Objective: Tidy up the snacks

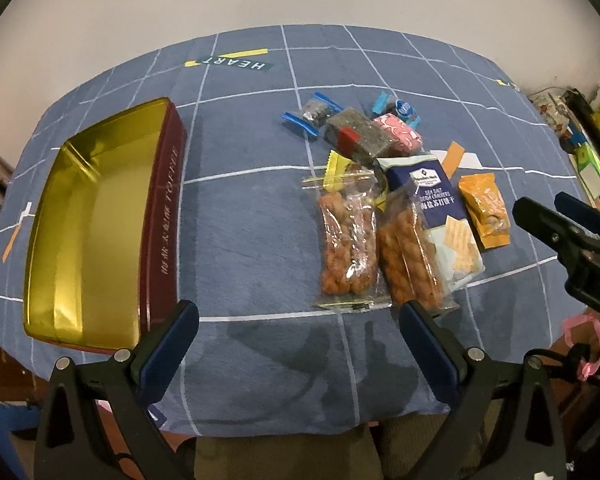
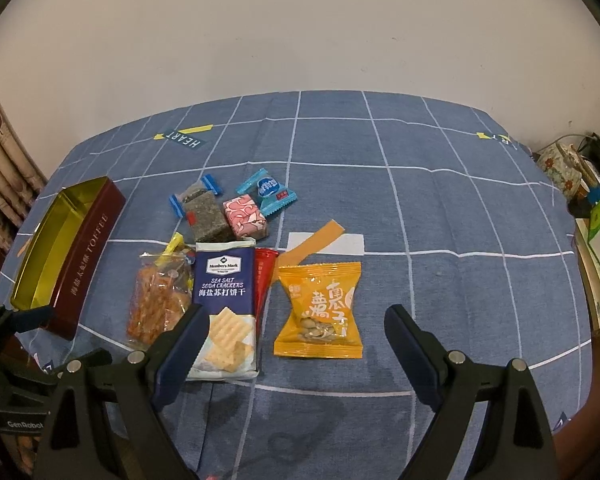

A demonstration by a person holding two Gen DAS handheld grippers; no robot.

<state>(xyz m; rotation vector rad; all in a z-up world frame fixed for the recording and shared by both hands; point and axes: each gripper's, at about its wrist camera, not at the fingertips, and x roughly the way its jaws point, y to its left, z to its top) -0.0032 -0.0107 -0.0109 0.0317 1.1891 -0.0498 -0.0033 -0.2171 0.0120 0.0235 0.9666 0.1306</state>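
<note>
Nearest in the right wrist view, the right gripper [image 2: 296, 334] hangs just above the blue checked tablecloth [image 2: 440, 208] with its jaws spread wide and nothing between them. The orange nut packet [image 2: 320, 312] lies almost straight ahead in the gap between the fingers, a little toward the left one, flat on the cloth. Its crimped ends face near and far, so its long axis runs roughly along the line of approach. The left finger overlaps the near corner of the cracker pack [image 2: 226, 308], which lies just beside the orange packet with a red wrapper [image 2: 265, 280] tucked between them.

The left gripper [image 1: 298, 322] is also wide open and holding nothing. Ahead of it and slightly right lie two clear bags of orange-brown snacks [image 1: 348, 248], long axes running away from the tool; its right finger sits close to the near end of one bag. The open tin [image 1: 96, 216], gold inside, stands well to its left with nothing in it.

Farther back sits a loose cluster of small sweets: a dark grey block [image 2: 206, 222], a pink wrapped one [image 2: 246, 216] and blue-wrapped candies [image 2: 270, 192].

Judging by position, the right gripper is nearer the orange packet, while the left is nearer the tin.
</note>
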